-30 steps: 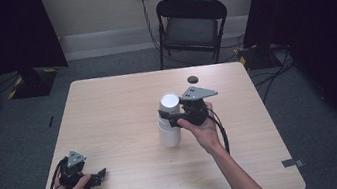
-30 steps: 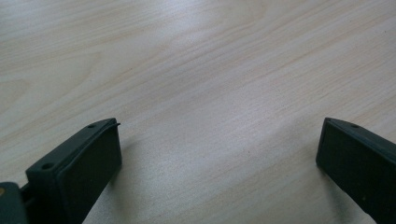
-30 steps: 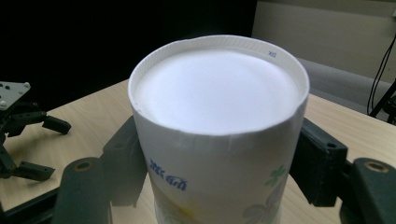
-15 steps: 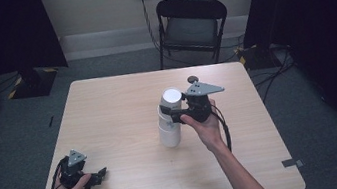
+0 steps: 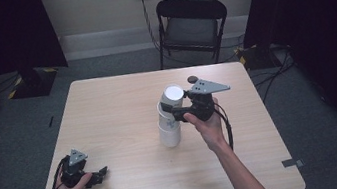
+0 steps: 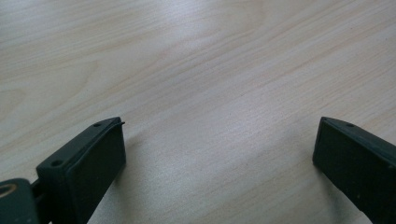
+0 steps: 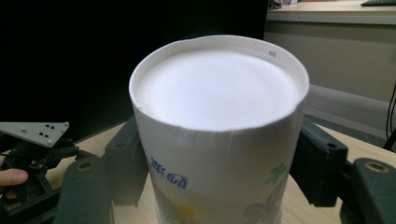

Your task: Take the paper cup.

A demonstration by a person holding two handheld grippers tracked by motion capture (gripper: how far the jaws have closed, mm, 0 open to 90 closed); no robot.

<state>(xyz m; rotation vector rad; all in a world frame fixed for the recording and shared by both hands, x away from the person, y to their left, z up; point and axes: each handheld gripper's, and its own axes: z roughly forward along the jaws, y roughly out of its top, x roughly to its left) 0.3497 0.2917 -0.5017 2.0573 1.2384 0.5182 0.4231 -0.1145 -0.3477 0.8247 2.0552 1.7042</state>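
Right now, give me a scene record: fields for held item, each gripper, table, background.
held item: upside-down white paper cup with blue lettering and flower print, top one of a stack of white paper cups standing on the table
right gripper: jaws clamped on the sides of the top cup, held above the tabletop
left gripper: jaws wide apart, nothing between them, low over the wood near the front left corner
table: light wooden tabletop
small item: dark round object near the far edge, too small to identify
background: black folding chair behind the table
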